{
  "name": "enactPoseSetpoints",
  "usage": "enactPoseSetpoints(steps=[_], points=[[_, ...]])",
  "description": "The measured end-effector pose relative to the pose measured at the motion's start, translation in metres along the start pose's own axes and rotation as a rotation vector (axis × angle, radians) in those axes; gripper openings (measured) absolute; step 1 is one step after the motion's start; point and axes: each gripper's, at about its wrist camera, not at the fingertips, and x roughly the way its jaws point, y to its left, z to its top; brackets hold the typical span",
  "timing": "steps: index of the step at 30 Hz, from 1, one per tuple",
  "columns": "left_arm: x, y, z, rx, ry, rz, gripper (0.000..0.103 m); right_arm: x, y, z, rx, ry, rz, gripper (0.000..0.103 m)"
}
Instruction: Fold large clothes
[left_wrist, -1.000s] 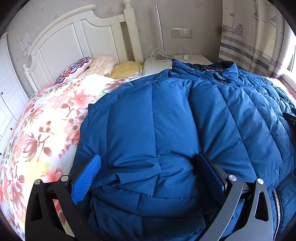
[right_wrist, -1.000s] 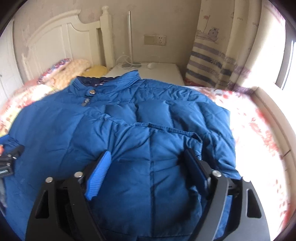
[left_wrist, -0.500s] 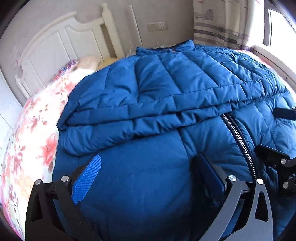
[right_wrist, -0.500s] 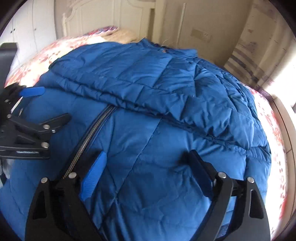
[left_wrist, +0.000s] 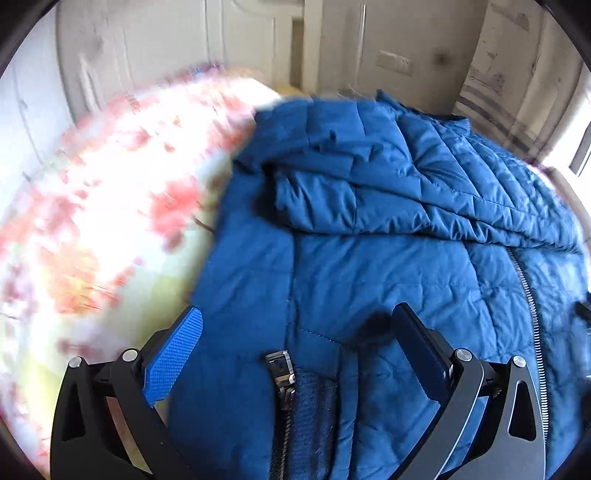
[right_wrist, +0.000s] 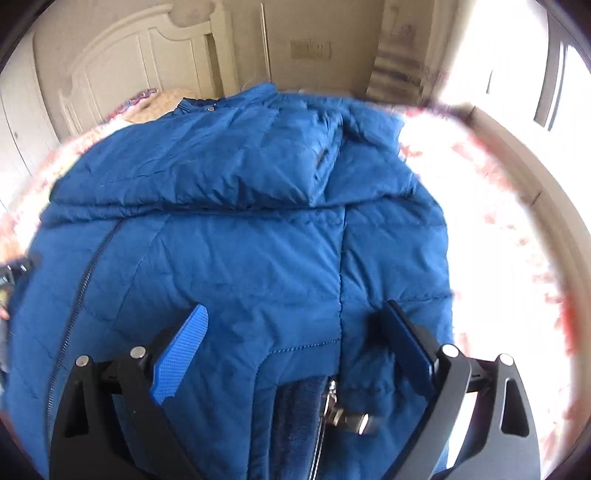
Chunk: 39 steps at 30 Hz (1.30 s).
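— Bedroom, floral bedspread (left_wrist: 92, 229) underneath; blue down jacket (left_wrist: 369, 266) spread across it, sleeves folded over the chest.

— Nearest first: left gripper (left_wrist: 299, 332) spread wide over the hem, clamping nothing; pocket zipper pull (left_wrist: 280, 363) right between the fingers; could snag there if closed blind.

— Same for the right gripper (right_wrist: 295, 325): gaping, empty, above the lower right panel, another zipper pull (right_wrist: 343, 415) below; might pinch metal, not cloth.

— Further out: puffy quilting, slippery shell; likely to spring back or slide off when lifted.

— Front zipper (right_wrist: 81, 295) midway; folded sleeves beyond, liable to unroll; headboard (right_wrist: 147, 62) farthest, blurred.
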Motion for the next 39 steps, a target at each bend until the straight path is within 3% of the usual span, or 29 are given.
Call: enactPoseSetpoints(steps=[2, 5, 7, 9, 14, 20, 23, 24, 26, 29, 33, 35, 36, 38, 39], points=[[-0.023, -0.012, -0.007, 0.036, -0.052, -0.022, 0.098, -0.024, 0.02, -0.005, -0.047, -0.054, 0.068, 0.094], [-0.052, -0.038, -0.024, 0.128, -0.107, -0.102, 0.098, -0.038, 0.056, -0.02, -0.214, -0.049, 0.101, 0.094], [-0.045, -0.069, -0.047, 0.274, -0.061, -0.123, 0.098, -0.025, 0.078, -0.041, -0.315, 0.03, 0.097, 0.097], [-0.032, -0.083, -0.06, 0.34, -0.024, -0.085, 0.099, -0.012, 0.08, -0.047, -0.312, 0.057, 0.076, 0.1], [-0.029, -0.069, -0.052, 0.259, 0.018, -0.137, 0.099, -0.015, 0.059, -0.041, -0.256, 0.073, 0.074, 0.1], [-0.062, -0.029, -0.068, 0.179, -0.082, -0.056, 0.099, -0.055, 0.029, -0.07, -0.188, 0.021, 0.045, 0.1], [-0.052, -0.012, -0.085, 0.202, -0.028, -0.017, 0.099, -0.058, 0.024, -0.103, -0.167, 0.034, 0.062, 0.1], [-0.049, -0.004, -0.09, 0.169, -0.031, -0.059, 0.099, -0.059, 0.023, -0.105, -0.157, 0.027, 0.071, 0.1], [-0.051, 0.005, -0.088, 0.13, -0.021, -0.057, 0.099, -0.062, 0.026, -0.103, -0.164, 0.036, 0.042, 0.1], [-0.066, 0.004, -0.092, 0.14, -0.04, -0.013, 0.098, -0.077, 0.043, -0.099, -0.182, 0.008, 0.01, 0.1], [-0.115, -0.028, -0.118, 0.229, -0.13, -0.158, 0.098, -0.109, 0.081, -0.109, -0.282, -0.066, 0.109, 0.1], [-0.123, -0.046, -0.131, 0.295, -0.14, -0.202, 0.098, -0.106, 0.104, -0.122, -0.37, -0.038, 0.149, 0.1], [-0.117, -0.06, -0.142, 0.351, -0.109, -0.203, 0.098, -0.098, 0.111, -0.128, -0.403, -0.01, 0.139, 0.1], [-0.102, -0.07, -0.152, 0.379, -0.096, -0.172, 0.099, -0.084, 0.108, -0.136, -0.36, 0.007, 0.147, 0.1], [-0.101, -0.065, -0.153, 0.348, -0.109, -0.198, 0.099, -0.082, 0.102, -0.135, -0.324, 0.019, 0.173, 0.1]])
